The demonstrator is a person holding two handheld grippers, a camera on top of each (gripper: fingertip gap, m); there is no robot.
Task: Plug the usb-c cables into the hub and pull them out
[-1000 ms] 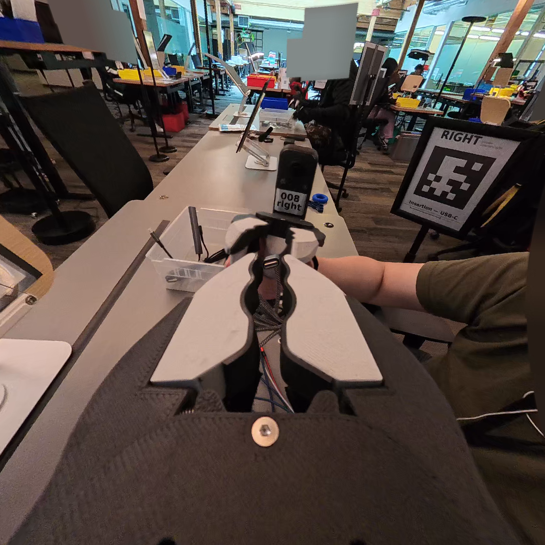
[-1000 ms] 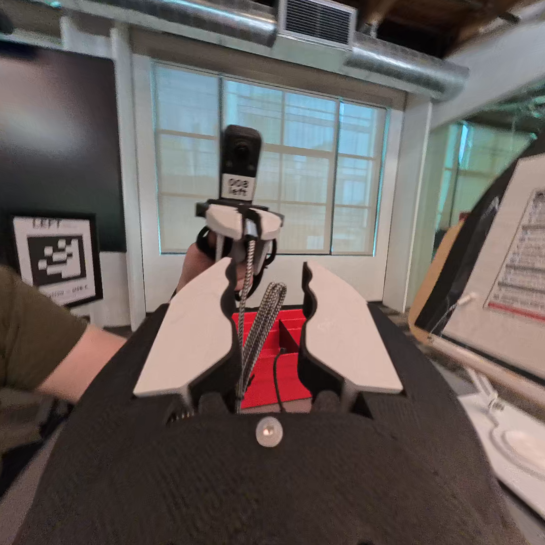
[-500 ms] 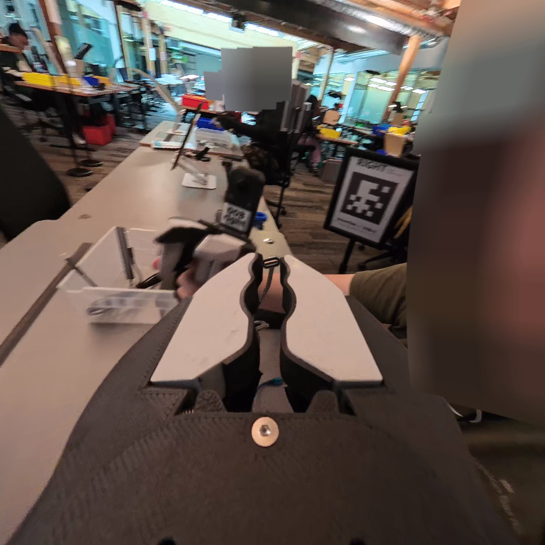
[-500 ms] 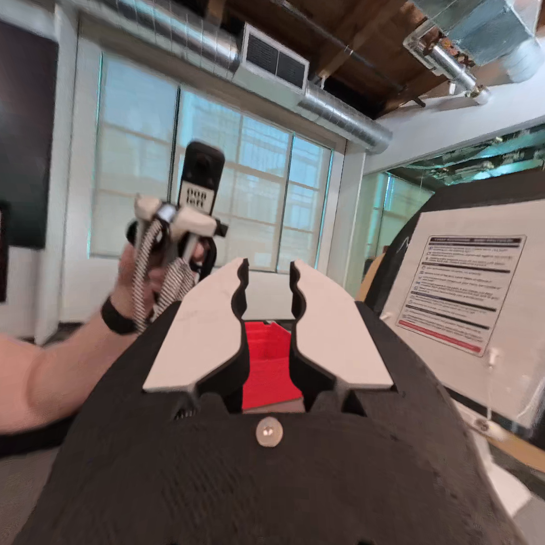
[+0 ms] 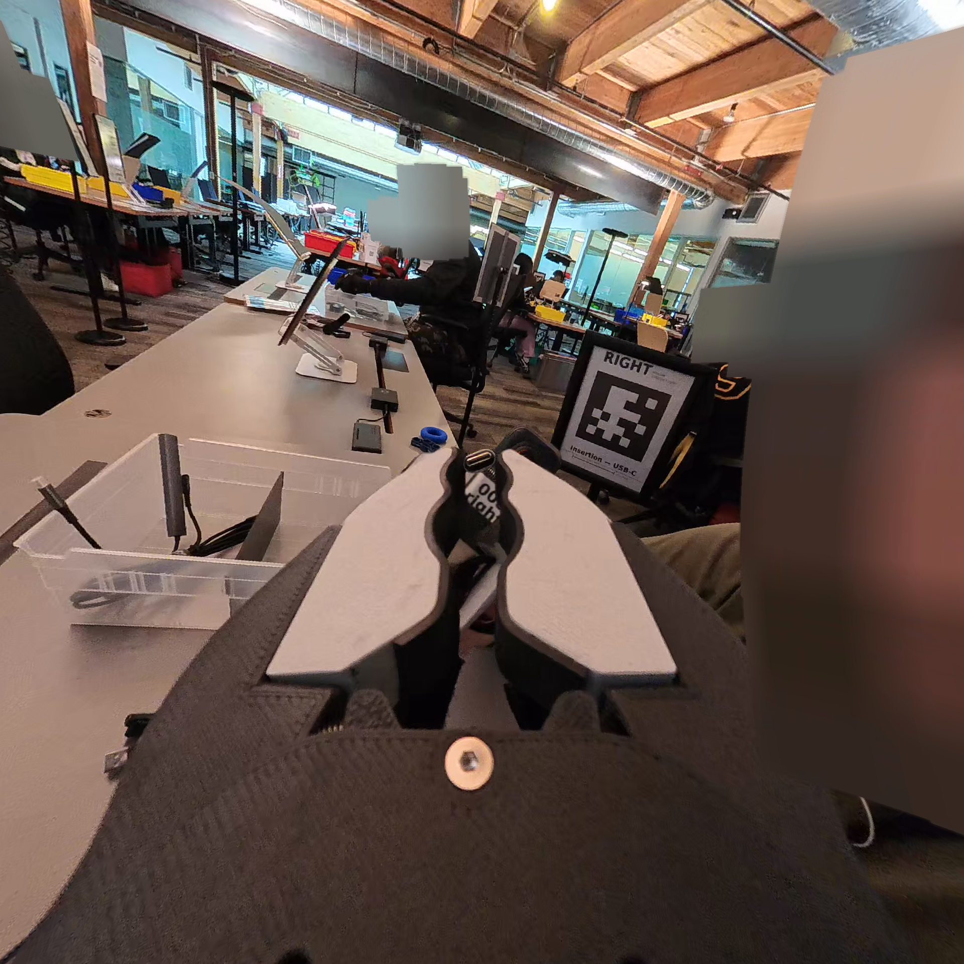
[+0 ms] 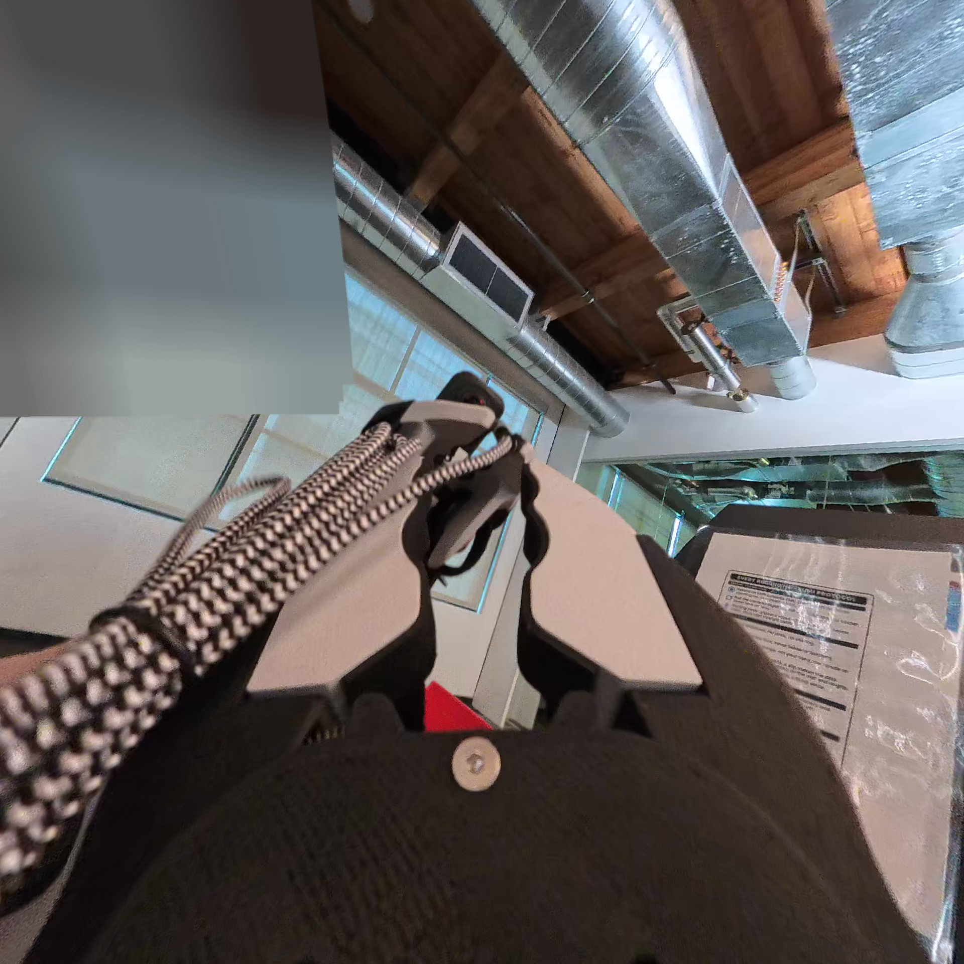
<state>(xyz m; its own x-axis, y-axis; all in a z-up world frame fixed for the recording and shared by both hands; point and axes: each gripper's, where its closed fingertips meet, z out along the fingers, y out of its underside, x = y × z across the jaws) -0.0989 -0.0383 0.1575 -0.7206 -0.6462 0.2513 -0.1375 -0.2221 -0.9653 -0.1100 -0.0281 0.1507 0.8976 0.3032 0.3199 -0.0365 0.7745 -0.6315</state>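
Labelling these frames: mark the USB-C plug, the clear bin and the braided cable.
USB-C plug (image 5: 480,461), left wrist view, metal mouth.
Clear bin (image 5: 156,584), left wrist view, front wall.
Braided cable (image 6: 250,568), right wrist view, mid-length.

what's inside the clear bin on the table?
The clear bin holds an upright grey hub, black cables and a dark divider. Its frosted front wall blurs the bottom contents.

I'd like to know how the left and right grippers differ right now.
The left gripper is nearly closed, pinching a USB-C plug at its tips; the right gripper stands open with nothing between its fingers. The left looks along the table, the right tilts toward the ceiling. Both have pale fingers.
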